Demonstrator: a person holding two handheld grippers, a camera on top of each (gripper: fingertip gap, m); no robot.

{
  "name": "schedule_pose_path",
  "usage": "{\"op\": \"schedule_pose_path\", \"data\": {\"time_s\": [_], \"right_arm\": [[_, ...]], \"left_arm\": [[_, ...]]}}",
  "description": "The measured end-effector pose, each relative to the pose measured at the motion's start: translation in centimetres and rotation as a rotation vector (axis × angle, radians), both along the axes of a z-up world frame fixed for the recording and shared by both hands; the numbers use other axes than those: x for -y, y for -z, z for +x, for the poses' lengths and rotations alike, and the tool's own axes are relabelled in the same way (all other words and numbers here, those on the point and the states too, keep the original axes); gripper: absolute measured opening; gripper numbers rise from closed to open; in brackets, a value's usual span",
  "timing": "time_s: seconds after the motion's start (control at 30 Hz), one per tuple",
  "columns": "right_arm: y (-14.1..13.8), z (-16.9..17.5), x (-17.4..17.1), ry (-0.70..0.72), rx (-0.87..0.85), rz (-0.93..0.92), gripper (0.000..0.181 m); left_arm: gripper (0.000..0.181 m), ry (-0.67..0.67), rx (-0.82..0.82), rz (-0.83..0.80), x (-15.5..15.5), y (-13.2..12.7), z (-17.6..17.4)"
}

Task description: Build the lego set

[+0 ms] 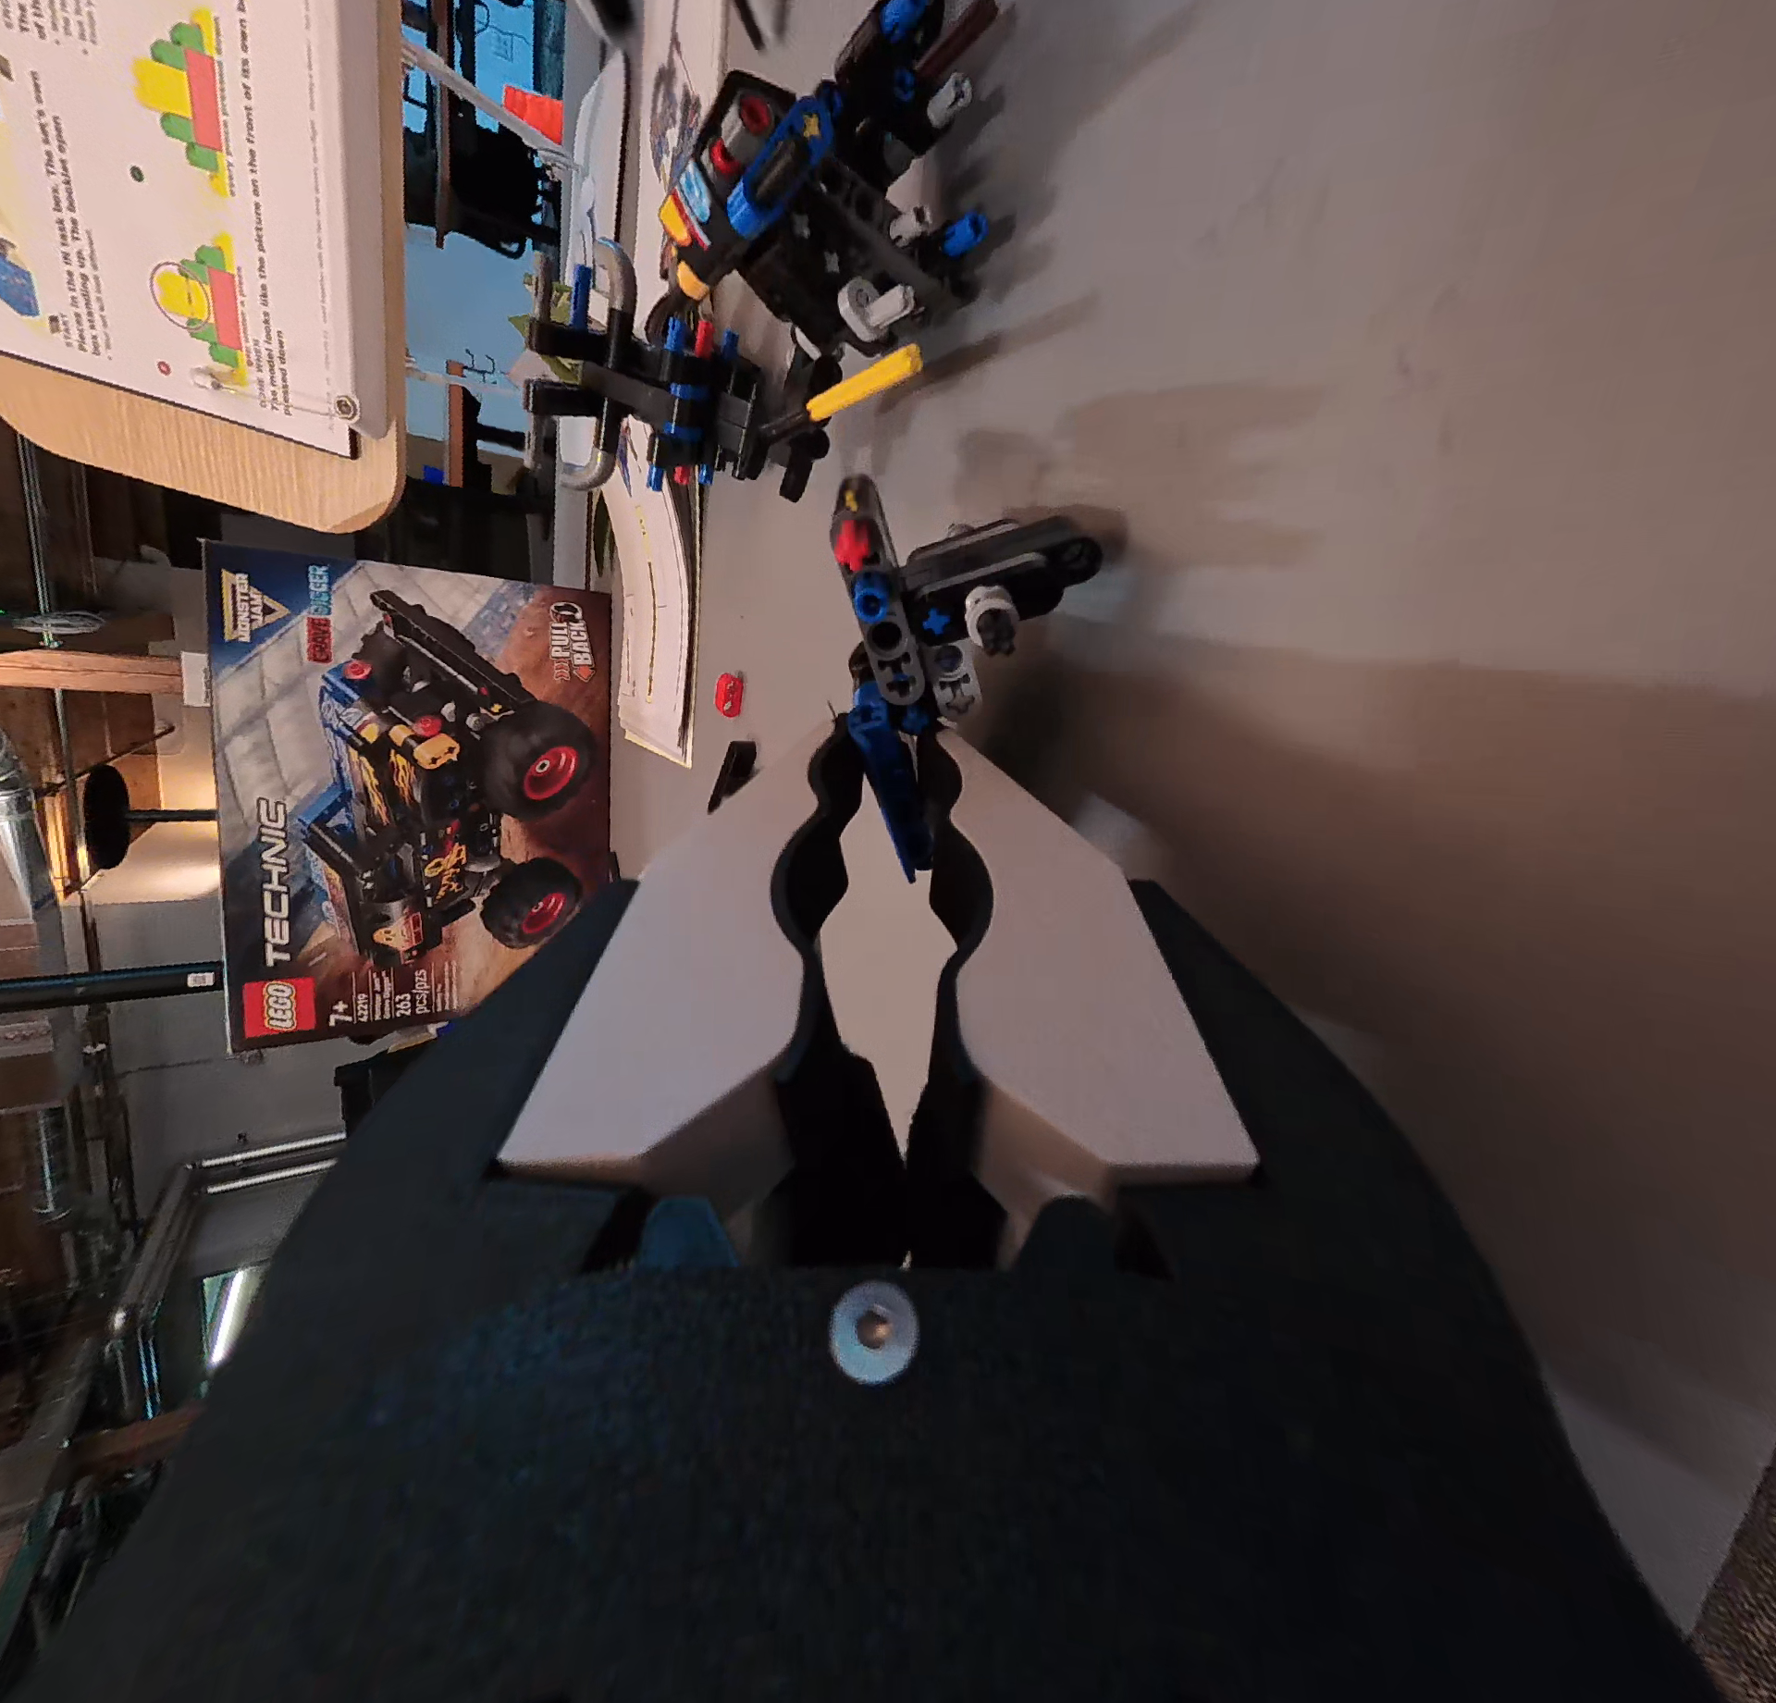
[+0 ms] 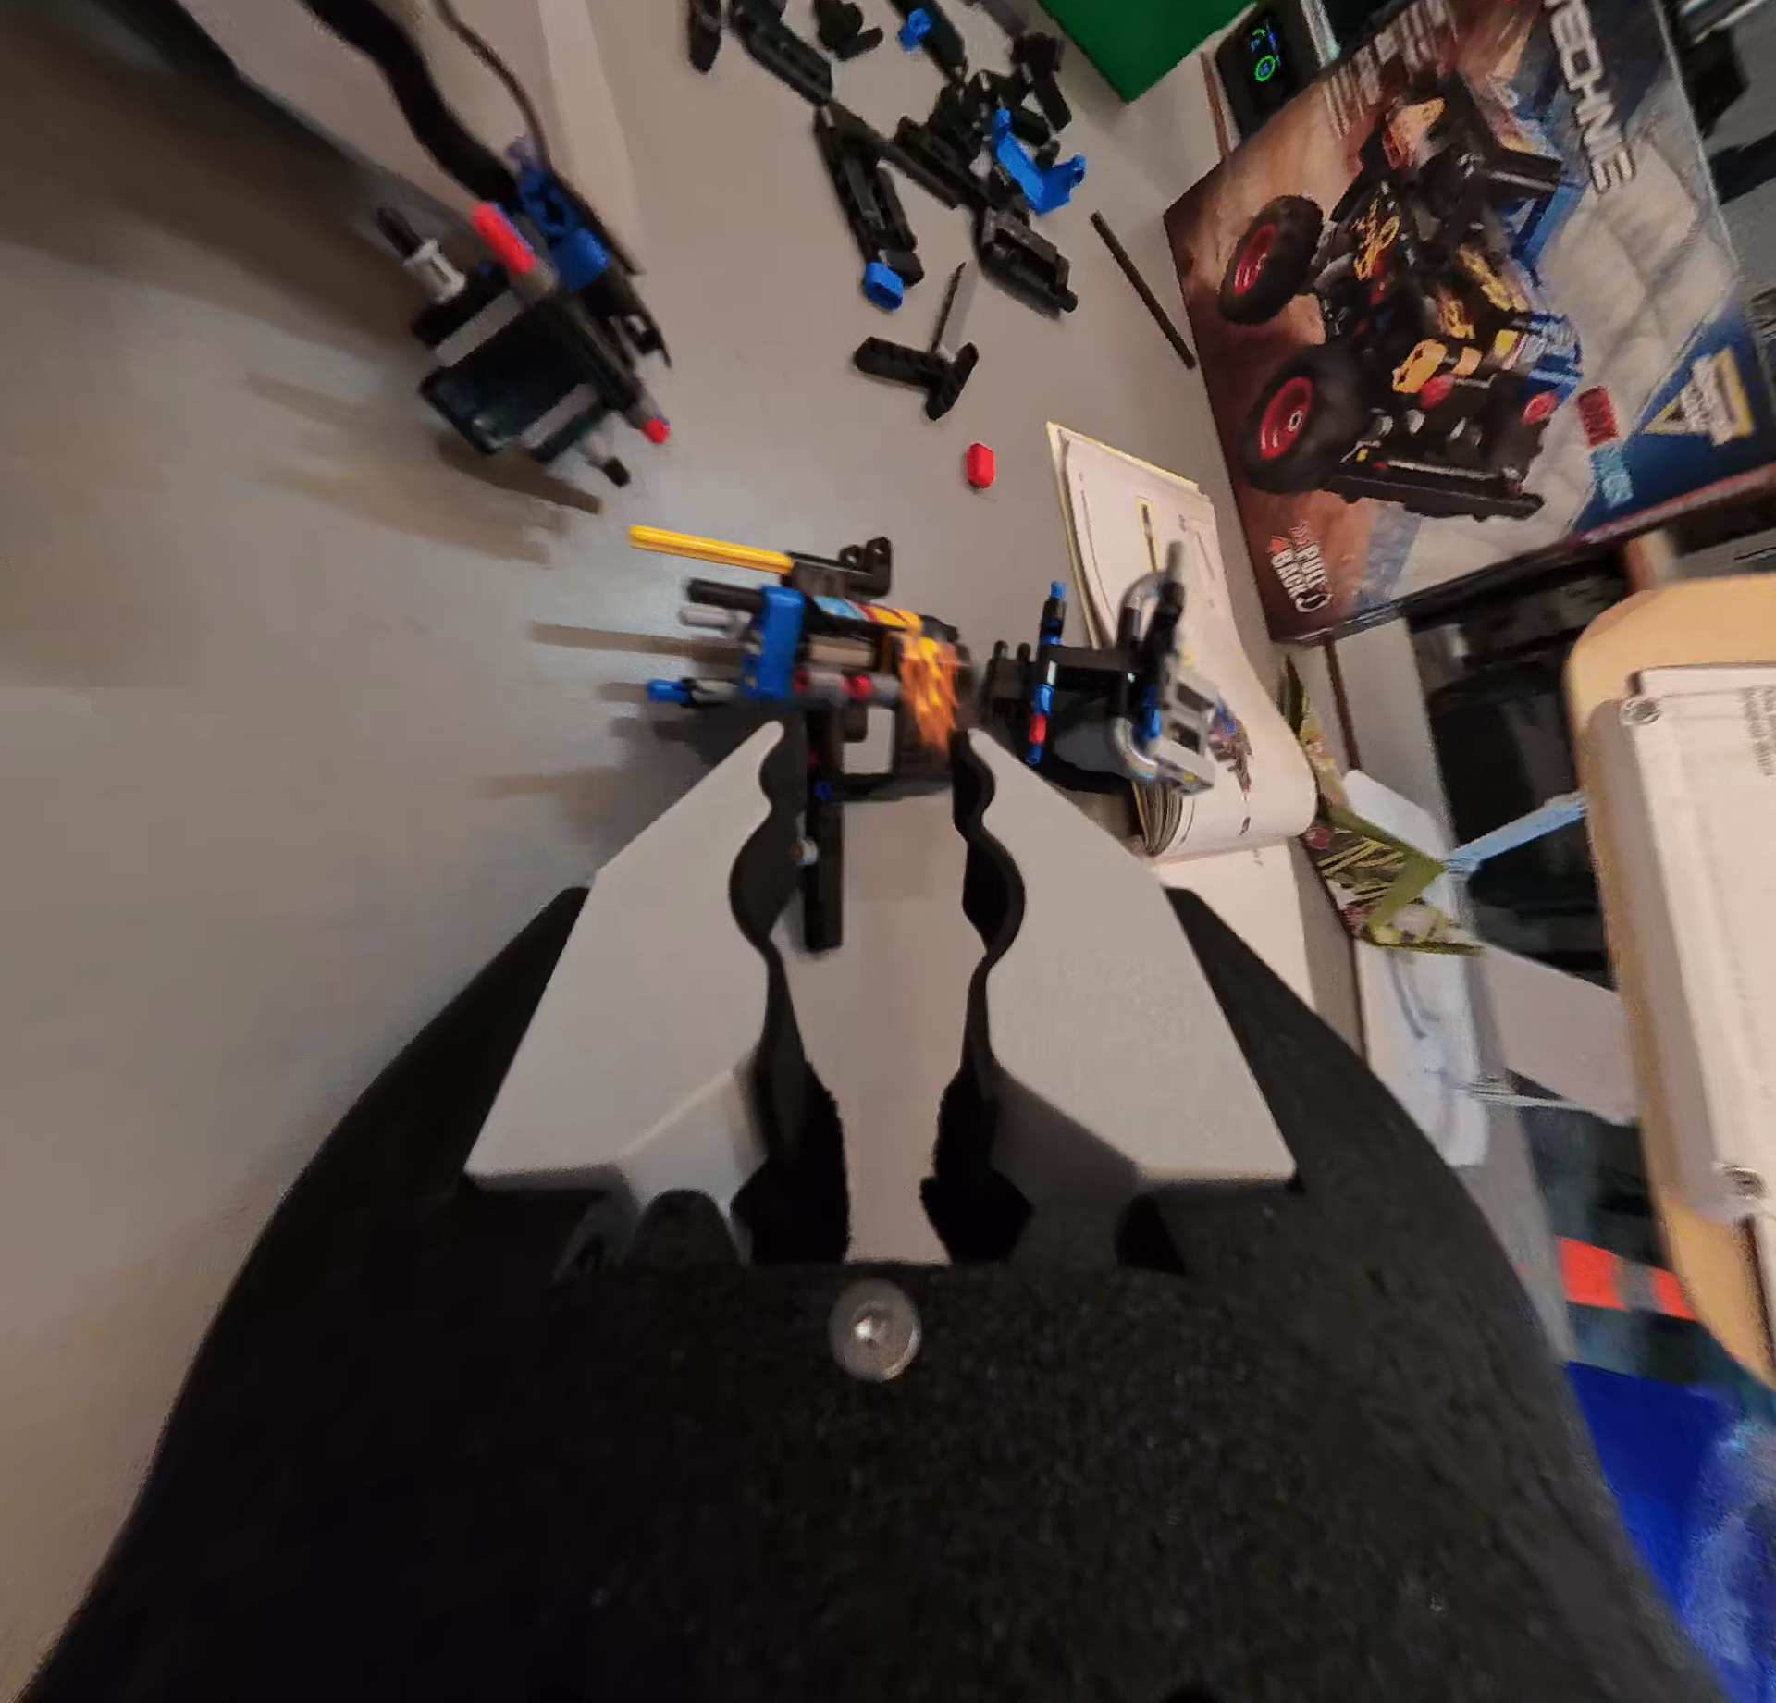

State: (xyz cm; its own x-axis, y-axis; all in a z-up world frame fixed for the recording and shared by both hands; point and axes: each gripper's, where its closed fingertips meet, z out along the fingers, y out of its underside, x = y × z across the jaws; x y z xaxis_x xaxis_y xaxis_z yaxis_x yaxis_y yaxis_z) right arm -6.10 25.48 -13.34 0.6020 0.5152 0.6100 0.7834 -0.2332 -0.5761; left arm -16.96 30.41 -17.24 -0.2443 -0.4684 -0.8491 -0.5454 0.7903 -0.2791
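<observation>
My left gripper (image 1: 889,739) is shut on the blue beam (image 1: 899,792) of a small black, grey and blue sub-assembly (image 1: 923,619), which I hold over the table. The same sub-assembly (image 2: 529,350) shows at the upper left of the right wrist view, under the left gripper's fingers (image 2: 567,71). My right gripper (image 2: 875,744) is closed around the black frame of the truck body (image 2: 846,657). A black beam (image 2: 822,869) runs back between the jaws. The body also shows in the left wrist view (image 1: 798,206). A yellow axle (image 2: 711,547) sticks out of it.
A black assembly with grey pipes (image 2: 1124,696) sits beside the body, on the instruction booklet (image 2: 1153,542). Several loose black and blue parts (image 2: 961,167) lie farther off, with a small red piece (image 2: 979,465) nearer. The set's box (image 2: 1442,311) stands at the table's edge.
</observation>
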Motion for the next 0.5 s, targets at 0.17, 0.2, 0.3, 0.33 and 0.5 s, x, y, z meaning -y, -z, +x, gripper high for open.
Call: {"op": "schedule_pose_path", "data": {"time_s": [0.17,0.2,0.3,0.33,0.5], "right_arm": [[0.5,2.7,-0.3,-0.084,-0.425,-0.313,0.048],[0.7,2.5,-0.3,-0.126,-0.506,-0.378,0.049],[0.6,1.3,-0.7,-0.215,-0.663,-0.432,0.048],[1.2,1.5,-1.0,-0.203,-0.638,-0.437,0.047],[2.9,1.3,-1.4,-0.21,-0.583,-0.453,0.041]], "left_arm": [[0.009,0.012,0.05,-0.004,0.4,-0.8,-0.2],[0.009,0.015,0.062,-0.008,0.5,-1.0,-0.2],[0.009,0.017,0.09,-0.016,0.6,-1.4,0.1],[0.009,0.015,0.096,-0.017,0.5,-1.5,0.1],[0.009,0.02,0.117,-0.041,0.2,-1.7,0.1]]}}
